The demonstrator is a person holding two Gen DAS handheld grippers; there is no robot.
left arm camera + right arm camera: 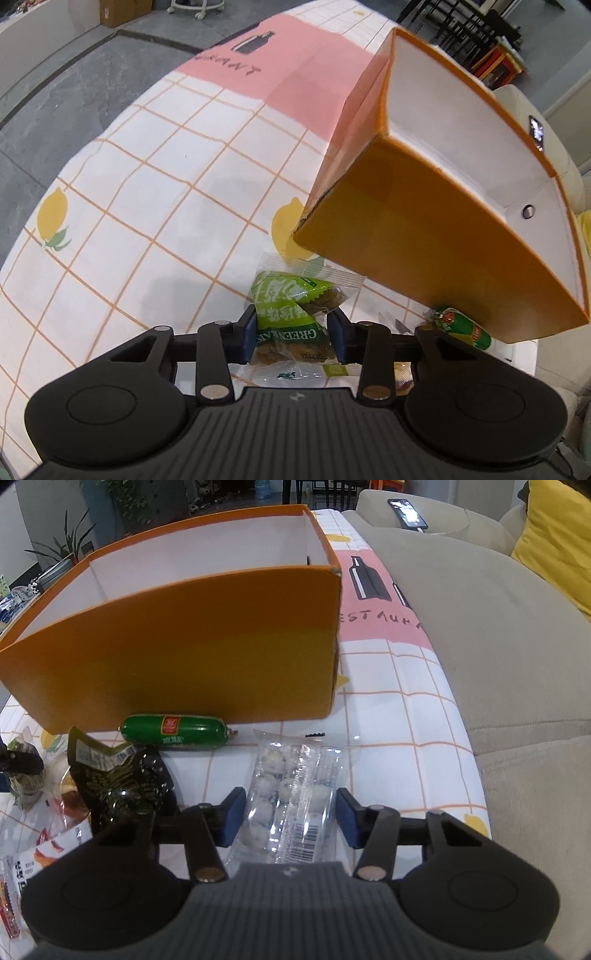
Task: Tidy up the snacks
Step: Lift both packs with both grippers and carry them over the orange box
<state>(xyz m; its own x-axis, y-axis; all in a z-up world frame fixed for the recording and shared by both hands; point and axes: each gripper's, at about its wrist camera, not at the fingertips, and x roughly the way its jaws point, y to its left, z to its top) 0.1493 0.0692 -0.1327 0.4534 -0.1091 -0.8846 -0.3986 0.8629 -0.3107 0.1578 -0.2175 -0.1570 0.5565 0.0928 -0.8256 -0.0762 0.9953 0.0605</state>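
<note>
Between the left gripper's (291, 338) pads, at 6 o'clock on the counter (147, 192), a green packet (286, 317) is being pinched; it looks light, crinkly and crushable. The right gripper (291, 818) is straddling, half-open, a slippery clear pack (291, 794), best gripped mid-body, near the box (177, 657).

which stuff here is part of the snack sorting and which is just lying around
Part of the job: orange box, green snack packet in left gripper, clear packet between right gripper fingers, green sausage, black packet.

Just lying about: phone, yellow cushion, sofa.
</note>
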